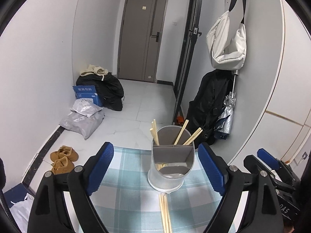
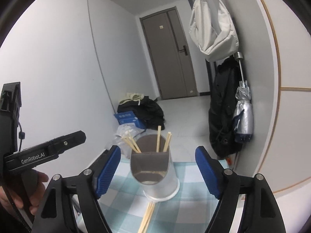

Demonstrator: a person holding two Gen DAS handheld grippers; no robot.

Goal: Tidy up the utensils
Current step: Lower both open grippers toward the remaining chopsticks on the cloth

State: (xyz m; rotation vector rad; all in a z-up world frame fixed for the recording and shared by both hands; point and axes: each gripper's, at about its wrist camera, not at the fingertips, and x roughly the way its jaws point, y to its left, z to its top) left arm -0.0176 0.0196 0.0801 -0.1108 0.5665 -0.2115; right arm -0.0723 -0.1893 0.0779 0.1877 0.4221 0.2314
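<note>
**Q:** Where are the chopsticks, and which way do they point?

**A:** Loose chopsticks (image 1: 164,211) lie flat at lower centre on the checked tablecloth (image 1: 124,176), long axis running toward the upright metal holder (image 1: 171,167). Others (image 1: 155,134) stand tilted inside its rear compartments.

**Q:** And your tongs?

**A:** My left gripper (image 1: 155,172) and right gripper (image 2: 158,171) both aim slightly downward, jaws spread wide either side of the holder, pinching nothing. My left hand (image 2: 23,192) shows at lower left.
</note>
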